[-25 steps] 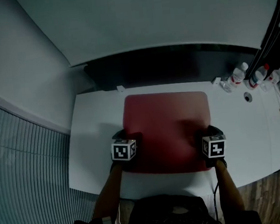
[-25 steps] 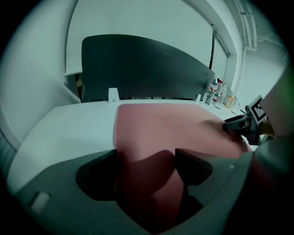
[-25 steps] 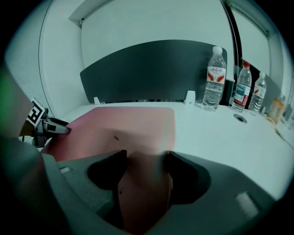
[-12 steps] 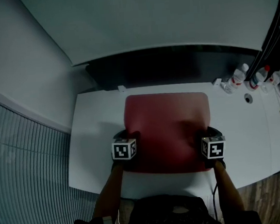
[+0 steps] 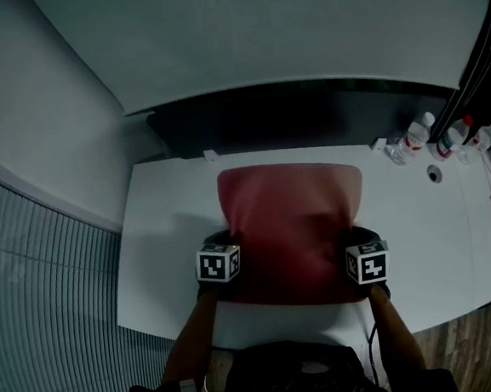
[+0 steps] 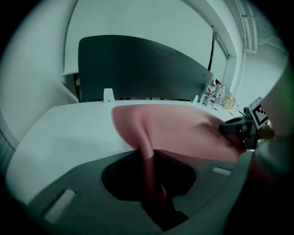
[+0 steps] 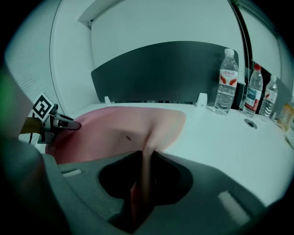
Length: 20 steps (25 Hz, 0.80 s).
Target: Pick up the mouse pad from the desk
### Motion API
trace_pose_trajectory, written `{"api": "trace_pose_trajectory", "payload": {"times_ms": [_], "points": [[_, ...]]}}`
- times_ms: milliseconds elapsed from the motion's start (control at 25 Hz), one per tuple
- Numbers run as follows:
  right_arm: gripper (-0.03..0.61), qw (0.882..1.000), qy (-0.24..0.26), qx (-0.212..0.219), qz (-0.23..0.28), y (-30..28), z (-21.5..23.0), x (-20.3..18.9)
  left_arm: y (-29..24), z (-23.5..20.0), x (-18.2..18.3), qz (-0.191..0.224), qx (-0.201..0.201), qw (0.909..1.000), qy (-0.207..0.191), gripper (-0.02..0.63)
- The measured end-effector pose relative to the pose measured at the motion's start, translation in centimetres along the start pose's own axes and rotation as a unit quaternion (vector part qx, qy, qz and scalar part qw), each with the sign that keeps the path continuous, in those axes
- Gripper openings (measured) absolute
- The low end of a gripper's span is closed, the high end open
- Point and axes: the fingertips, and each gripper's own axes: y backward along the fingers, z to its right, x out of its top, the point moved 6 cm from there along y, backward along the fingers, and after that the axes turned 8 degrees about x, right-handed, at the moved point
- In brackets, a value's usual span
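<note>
White tabletop (image 5: 167,257) under red pad (image 5: 292,217); left claw (image 5: 224,239) and right claw (image 5: 357,235) just closed, pinching its side edges; lift still to do.

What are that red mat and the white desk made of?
Mouse pad: looks like soft, matte rubber or fabric-faced foam; its side edges bend into upright folds where the left hand-held gripper and right hand-held gripper, jaws just closing, pinch them. Desk: hard, smooth white top, probably laminate; flat, faint sheen.
</note>
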Motion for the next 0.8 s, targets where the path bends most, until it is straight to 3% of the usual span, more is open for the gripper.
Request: {"api": "trace_pose_trajectory", "payload": {"times_ms": [440, 800], "points": [[0.060, 1.000, 0.012, 0.017, 0.014, -0.2, -0.4, 0.2, -0.1, 0.3, -0.1, 0.008, 0.001, 0.9997, -0.023, 0.074], [0.058, 1.000, -0.005, 0.014, 0.021, 1.0, -0.5, 0.4, 0.8, 0.2, 0.5, 0.012, -0.011, 0.9995, -0.026, 0.073]]}}
